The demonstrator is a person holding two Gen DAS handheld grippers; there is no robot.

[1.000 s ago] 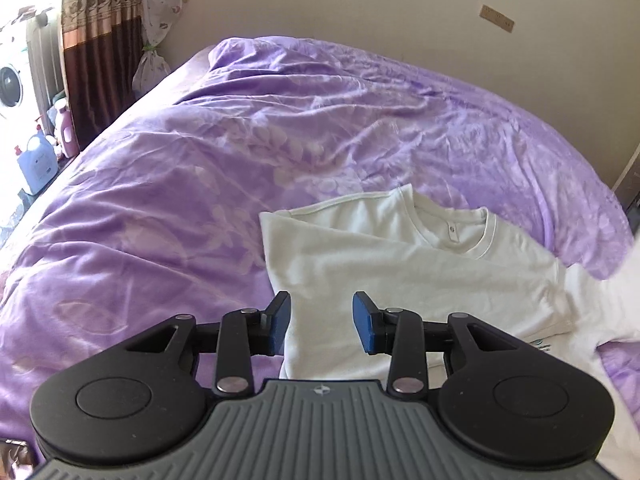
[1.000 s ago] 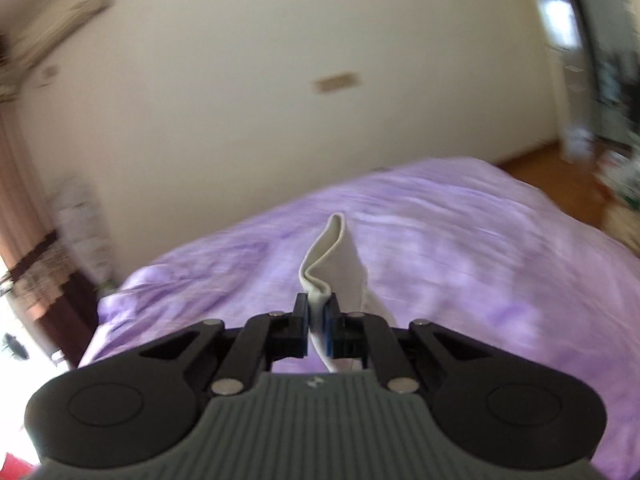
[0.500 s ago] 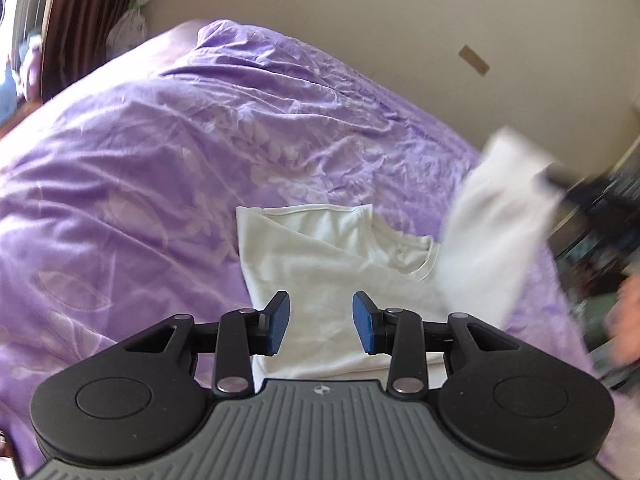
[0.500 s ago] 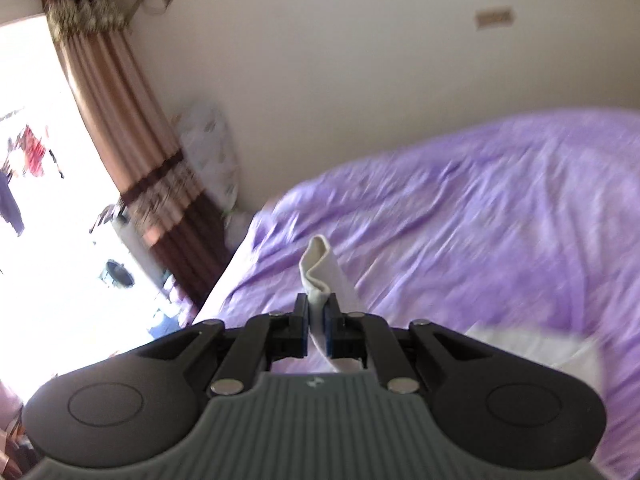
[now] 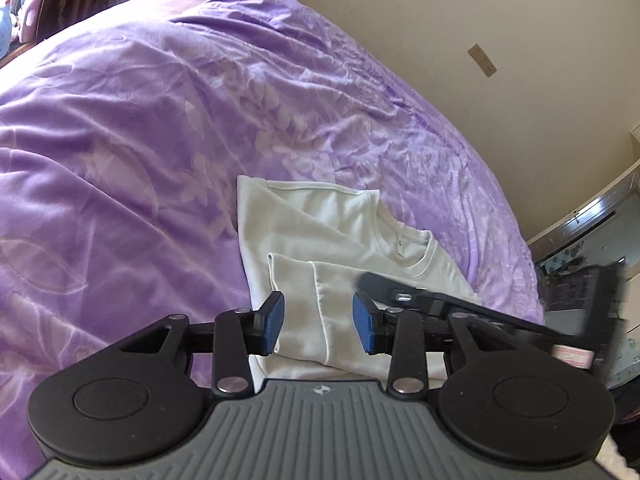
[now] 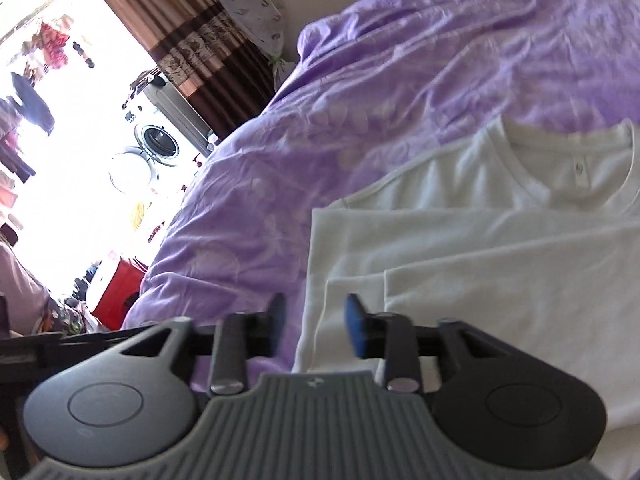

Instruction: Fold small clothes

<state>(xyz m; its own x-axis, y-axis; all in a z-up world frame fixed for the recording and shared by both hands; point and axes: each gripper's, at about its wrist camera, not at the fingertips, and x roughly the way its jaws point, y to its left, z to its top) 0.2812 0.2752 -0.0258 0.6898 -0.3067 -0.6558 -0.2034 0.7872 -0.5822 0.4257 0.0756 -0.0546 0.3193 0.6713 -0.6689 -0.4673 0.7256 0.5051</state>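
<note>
A white T-shirt point(image 5: 328, 224) lies flat on the purple bed cover point(image 5: 140, 140), collar toward the far side. One sleeve point(image 5: 296, 280) is folded in across the shirt's body. My left gripper point(image 5: 318, 328) hovers open just above that folded sleeve, with nothing between its blue pads. In the right wrist view the shirt point(image 6: 500, 240) fills the right half. My right gripper point(image 6: 316, 324) is low over the shirt's left edge, and its jaws are opening with no cloth pinched between them. Its black frame point(image 5: 520, 320) reaches in from the right in the left wrist view.
The purple cover point(image 6: 400, 80) spreads wide and rumpled around the shirt. A brown curtain point(image 6: 192, 32), a washing machine point(image 6: 158, 140) and a red box point(image 6: 116, 292) stand past the bed's left side. A beige wall point(image 5: 480, 20) rises behind the bed.
The right gripper swung down from mid-air with the sleeve, laid it across the shirt and let go. The left gripper dropped slightly closer to the shirt and rolled, staying open.
</note>
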